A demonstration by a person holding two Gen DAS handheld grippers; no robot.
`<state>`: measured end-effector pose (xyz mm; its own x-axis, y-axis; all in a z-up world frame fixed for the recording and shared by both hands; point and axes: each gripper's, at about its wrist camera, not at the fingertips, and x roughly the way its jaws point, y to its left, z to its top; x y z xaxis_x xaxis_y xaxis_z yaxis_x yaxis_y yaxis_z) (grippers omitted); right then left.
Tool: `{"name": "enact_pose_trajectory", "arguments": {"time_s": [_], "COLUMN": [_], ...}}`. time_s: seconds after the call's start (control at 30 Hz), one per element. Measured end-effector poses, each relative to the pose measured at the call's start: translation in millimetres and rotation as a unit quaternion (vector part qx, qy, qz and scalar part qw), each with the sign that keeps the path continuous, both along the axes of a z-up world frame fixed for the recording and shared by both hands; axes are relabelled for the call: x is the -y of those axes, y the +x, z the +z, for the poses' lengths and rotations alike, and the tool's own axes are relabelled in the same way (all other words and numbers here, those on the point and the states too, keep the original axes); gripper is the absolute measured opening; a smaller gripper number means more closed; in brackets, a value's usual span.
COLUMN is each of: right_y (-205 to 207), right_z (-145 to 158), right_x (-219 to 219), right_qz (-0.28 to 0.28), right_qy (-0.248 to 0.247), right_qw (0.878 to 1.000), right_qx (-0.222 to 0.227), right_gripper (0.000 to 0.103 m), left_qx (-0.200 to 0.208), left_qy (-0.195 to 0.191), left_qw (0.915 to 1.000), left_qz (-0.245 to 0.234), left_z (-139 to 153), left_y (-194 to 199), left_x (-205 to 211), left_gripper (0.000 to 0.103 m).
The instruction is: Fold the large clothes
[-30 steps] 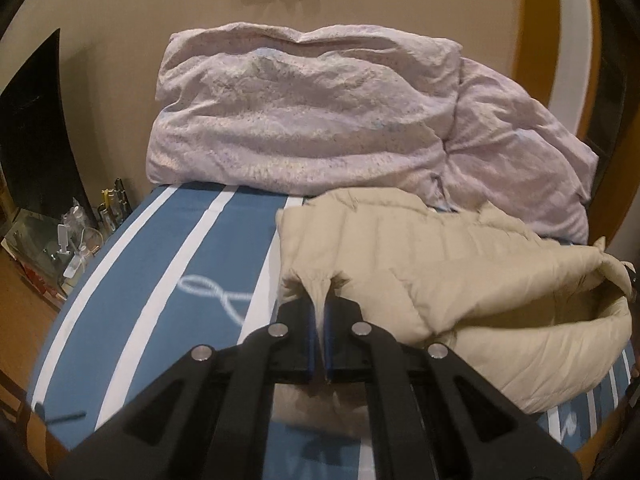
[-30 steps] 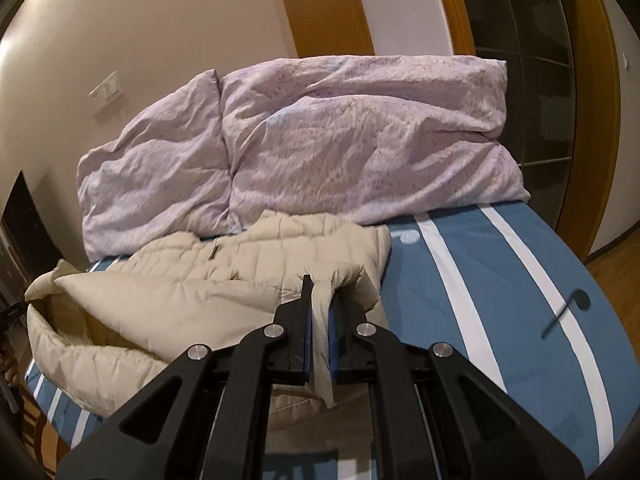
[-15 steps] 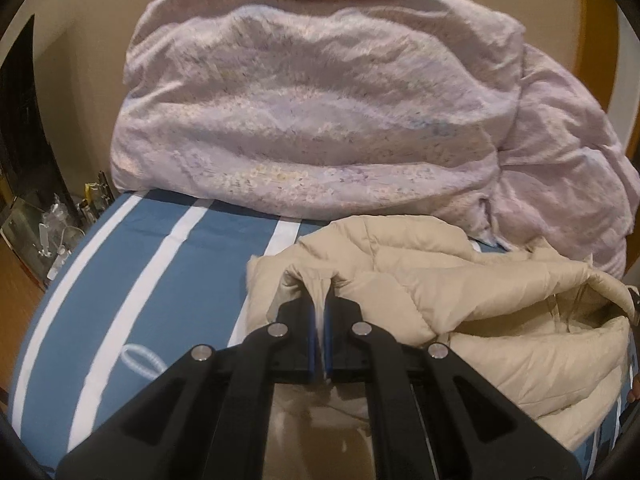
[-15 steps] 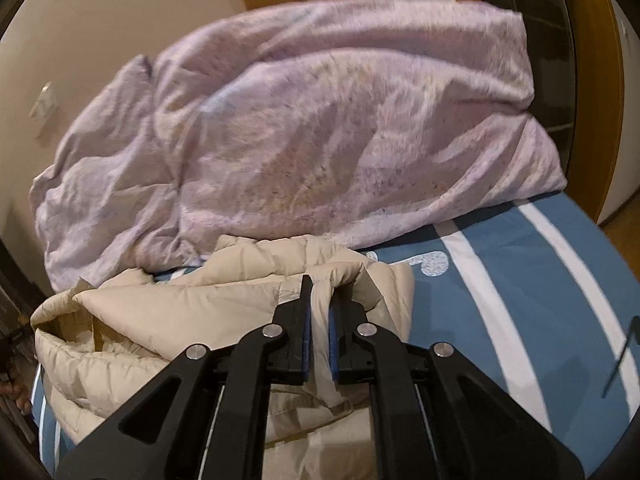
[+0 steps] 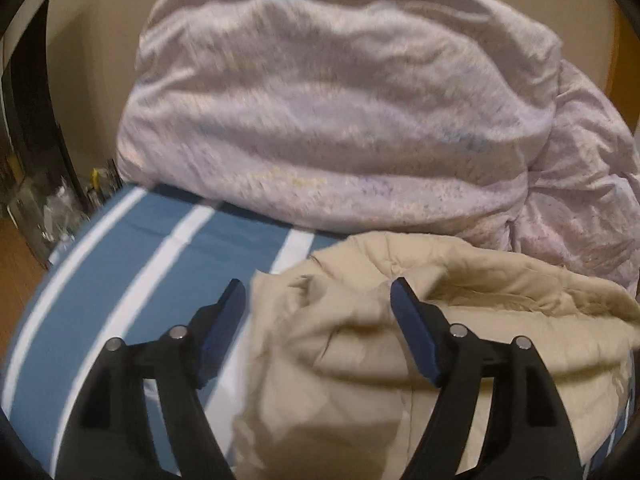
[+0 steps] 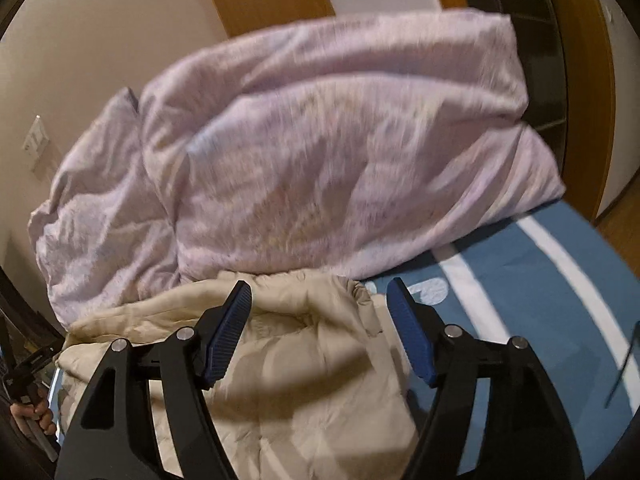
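A beige padded jacket (image 5: 420, 344) lies bunched on the blue-and-white striped bed (image 5: 132, 280), folded over on itself just in front of the duvet. My left gripper (image 5: 318, 292) hovers over the jacket's left edge, its jaws opening, blue pads clear of the fabric that lies below and between them. In the right wrist view the same jacket (image 6: 304, 364) fills the lower left. My right gripper (image 6: 320, 290) stands above its right edge, jaws opening too, nothing pinched.
A large crumpled lilac duvet (image 5: 340, 120) is heaped against the wall behind the jacket, also seen as the duvet (image 6: 320, 152) in the right view. Bottles and clutter (image 5: 60, 208) stand beside the bed's left side. A hand (image 6: 34, 416) shows at the lower left.
Both grippers were shut on jacket folds and carried them toward the duvet. Now both have let go, and the fabric has dropped onto the jacket.
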<state>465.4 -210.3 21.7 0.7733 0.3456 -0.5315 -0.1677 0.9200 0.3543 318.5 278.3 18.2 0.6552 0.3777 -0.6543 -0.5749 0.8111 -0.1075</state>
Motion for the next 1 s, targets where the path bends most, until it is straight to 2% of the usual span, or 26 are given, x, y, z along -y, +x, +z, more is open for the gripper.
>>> {"name": "enact_pose_trajectory", "arguments": {"time_s": [0.13, 0.27, 0.33, 0.57, 0.67, 0.9, 1.0], "right_y": [-23, -37, -37, -15, 3, 24, 31], "right_z": [10, 6, -1, -27, -41, -65, -71], "right_x": [-3, -22, -32, -59, -66, -68, -72], "right_qz": [0.021, 0.045, 0.053, 0.021, -0.004, -0.027, -0.028], "right_qy": [-0.018, -0.052, -0.063, -0.117, -0.141, -0.159, -0.171], "right_qw": [1.0, 0.997, 0.997, 0.993, 0.989, 0.985, 0.983], "right_qx": [0.013, 0.017, 0.007, -0.013, -0.032, -0.056, -0.056], "right_gripper": [0.07, 0.055, 0.052, 0.05, 0.05, 0.05, 0.05], "left_qx": [0.01, 0.004, -0.005, -0.04, -0.055, -0.069, -0.074], "left_qy": [0.013, 0.02, 0.021, 0.016, 0.029, 0.064, 0.051], "left_qw": [0.9999, 0.9997, 0.9995, 0.9989, 0.998, 0.9954, 0.9956], "left_qz": [-0.004, -0.015, -0.022, -0.02, -0.007, 0.017, 0.028], "left_z": [13, 12, 7, -25, -38, -53, -60], "left_y": [-23, -35, -33, -2, 16, 42, 49], "left_x": [8, 22, 29, 43, 45, 41, 33], "left_gripper": [0.079, 0.08, 0.08, 0.082, 0.082, 0.083, 0.088]}}
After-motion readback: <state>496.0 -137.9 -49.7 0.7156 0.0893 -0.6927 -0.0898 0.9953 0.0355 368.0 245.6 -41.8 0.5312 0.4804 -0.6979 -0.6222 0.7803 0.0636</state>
